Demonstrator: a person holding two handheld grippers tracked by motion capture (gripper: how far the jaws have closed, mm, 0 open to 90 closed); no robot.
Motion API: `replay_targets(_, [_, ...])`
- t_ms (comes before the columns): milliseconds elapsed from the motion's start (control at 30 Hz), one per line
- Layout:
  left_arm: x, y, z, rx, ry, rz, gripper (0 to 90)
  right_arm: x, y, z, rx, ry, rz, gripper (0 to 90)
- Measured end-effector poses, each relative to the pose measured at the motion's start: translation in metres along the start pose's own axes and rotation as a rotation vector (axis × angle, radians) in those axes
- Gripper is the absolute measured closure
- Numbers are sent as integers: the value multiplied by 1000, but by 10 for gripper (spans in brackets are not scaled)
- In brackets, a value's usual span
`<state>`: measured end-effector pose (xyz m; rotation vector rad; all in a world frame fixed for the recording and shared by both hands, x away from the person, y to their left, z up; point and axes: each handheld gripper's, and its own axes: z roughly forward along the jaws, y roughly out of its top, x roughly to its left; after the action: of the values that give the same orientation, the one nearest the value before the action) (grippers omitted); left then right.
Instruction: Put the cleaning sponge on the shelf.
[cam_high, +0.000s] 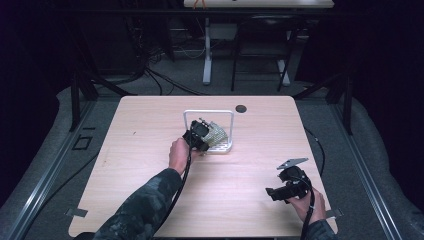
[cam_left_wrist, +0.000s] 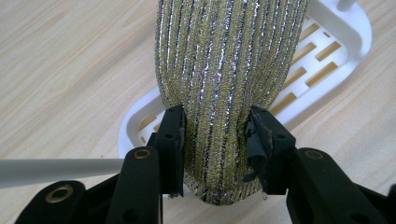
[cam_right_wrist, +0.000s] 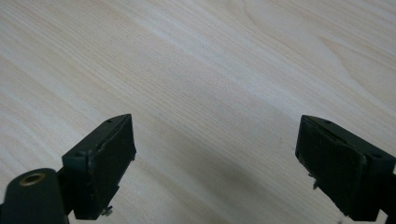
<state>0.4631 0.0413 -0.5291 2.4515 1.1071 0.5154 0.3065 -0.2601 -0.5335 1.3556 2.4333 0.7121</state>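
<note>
A gold-and-silver striped scrubbing sponge (cam_left_wrist: 224, 70) lies over a white slotted rack (cam_left_wrist: 327, 51). My left gripper (cam_left_wrist: 215, 140) is shut on the sponge's near end, both pads pressing its sides. In the high view the left gripper (cam_high: 200, 136) sits at the front left of the white rack (cam_high: 227, 146), with the sponge (cam_high: 216, 133) inside the rack's frame. My right gripper (cam_right_wrist: 215, 163) is open above bare wood with nothing between its jaws. It rests near the table's front right in the high view as the right gripper (cam_high: 280, 192).
The wooden table (cam_high: 150, 150) has a dark round hole (cam_high: 241, 108) near its far edge. The rack has a tall white wire frame (cam_high: 186, 120); a white bar (cam_left_wrist: 56, 169) crosses the left gripper view at the lower left. A desk leg and cables stand beyond the table.
</note>
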Motion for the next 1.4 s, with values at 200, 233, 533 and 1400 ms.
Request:
replay_targets(200, [-1,2,3,-2,7,-7,558,0,0,0,0,3,4,114])
replay_targets(233, [-2,2,3,0,12,-6,547,0,0,0,0,3,4,114])
replay_targets(533, [-6,3,2,7,24,-2,410,0,0,0,0,2,-1,114])
replay_targets(1400, [-9,4,-35,-31,-51,59,143,0,0,-1,-1,3,-6,114])
